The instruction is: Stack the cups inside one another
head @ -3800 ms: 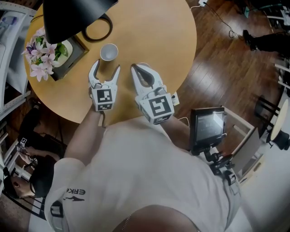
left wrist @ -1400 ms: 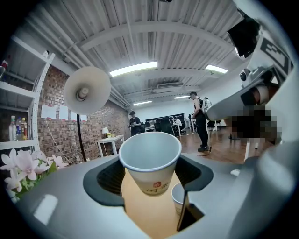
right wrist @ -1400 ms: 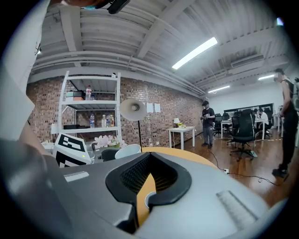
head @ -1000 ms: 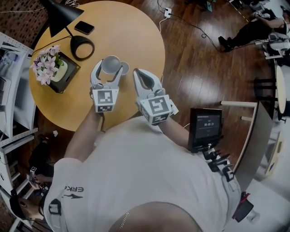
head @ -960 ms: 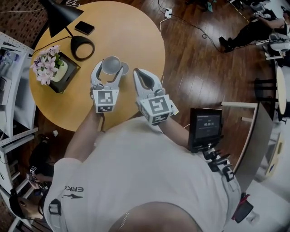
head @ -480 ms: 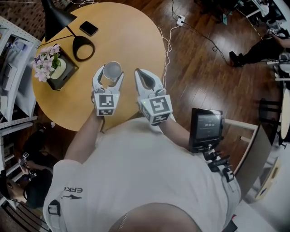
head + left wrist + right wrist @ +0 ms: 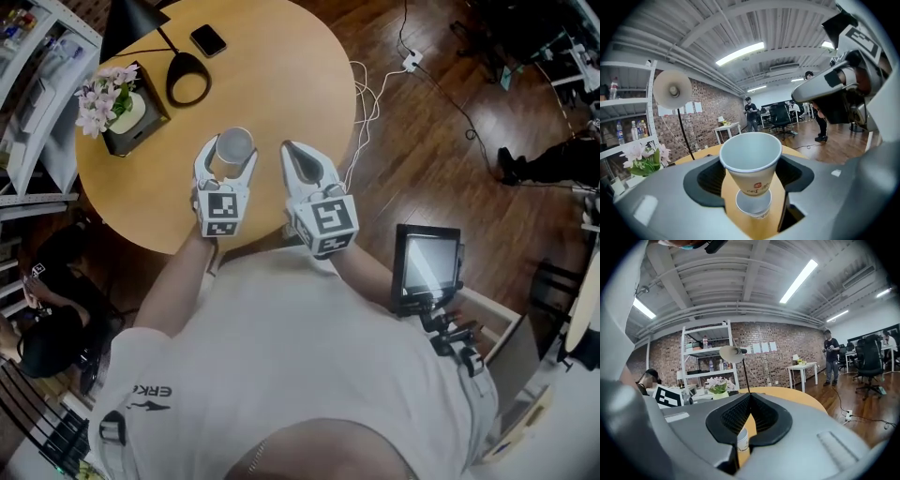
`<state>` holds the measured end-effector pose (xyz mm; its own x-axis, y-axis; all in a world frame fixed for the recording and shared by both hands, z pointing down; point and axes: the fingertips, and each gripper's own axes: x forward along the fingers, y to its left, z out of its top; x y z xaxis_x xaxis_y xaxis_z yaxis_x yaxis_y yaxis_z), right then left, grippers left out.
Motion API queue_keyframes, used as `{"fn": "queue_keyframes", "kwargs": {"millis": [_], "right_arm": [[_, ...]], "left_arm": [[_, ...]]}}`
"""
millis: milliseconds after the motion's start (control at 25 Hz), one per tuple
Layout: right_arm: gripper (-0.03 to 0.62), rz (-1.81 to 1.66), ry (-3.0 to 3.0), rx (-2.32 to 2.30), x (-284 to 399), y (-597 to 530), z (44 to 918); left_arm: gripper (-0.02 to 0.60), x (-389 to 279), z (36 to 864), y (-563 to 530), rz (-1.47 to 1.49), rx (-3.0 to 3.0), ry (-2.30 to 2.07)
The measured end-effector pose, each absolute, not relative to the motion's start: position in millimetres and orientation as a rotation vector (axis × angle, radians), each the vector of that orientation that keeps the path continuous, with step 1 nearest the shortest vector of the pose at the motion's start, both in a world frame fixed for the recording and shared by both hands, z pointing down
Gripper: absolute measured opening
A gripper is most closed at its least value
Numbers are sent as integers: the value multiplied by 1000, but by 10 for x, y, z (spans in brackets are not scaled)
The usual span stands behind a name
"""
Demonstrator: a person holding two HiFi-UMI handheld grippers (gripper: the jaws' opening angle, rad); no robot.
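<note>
Presently in the left tongs point(image 7: 226, 153): the upper cup point(image 7: 751, 159) is clamped by its sides, upright and mouth up, so that its narrow base is pointed downward.
Lower cup point(image 7: 753, 204): stood on the worktop point(image 7: 281, 84) directly beneath, its mouth left free to receive the other.
Right tongs point(image 7: 750, 399): closed together on nothing and kept just beside, clear of the drop.
Stage: nesting is judged not yet done, since the cups are seen apart.

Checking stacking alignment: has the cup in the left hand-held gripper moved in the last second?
Yes. The held cup shifted right, over the lower cup on the table, which peeked out at its right before and is now covered from above.
</note>
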<state>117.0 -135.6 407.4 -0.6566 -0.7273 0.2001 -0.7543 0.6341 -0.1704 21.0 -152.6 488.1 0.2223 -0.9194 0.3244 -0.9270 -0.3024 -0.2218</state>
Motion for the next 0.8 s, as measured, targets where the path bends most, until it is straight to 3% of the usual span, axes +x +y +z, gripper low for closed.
{"fn": "queue_keyframes", "kwargs": {"millis": [800], "right_arm": [[14,387,-2665,1173,965,-1420,4242]], "left_arm": [[336,94,5413,-1550,632,2330,-1785]]}}
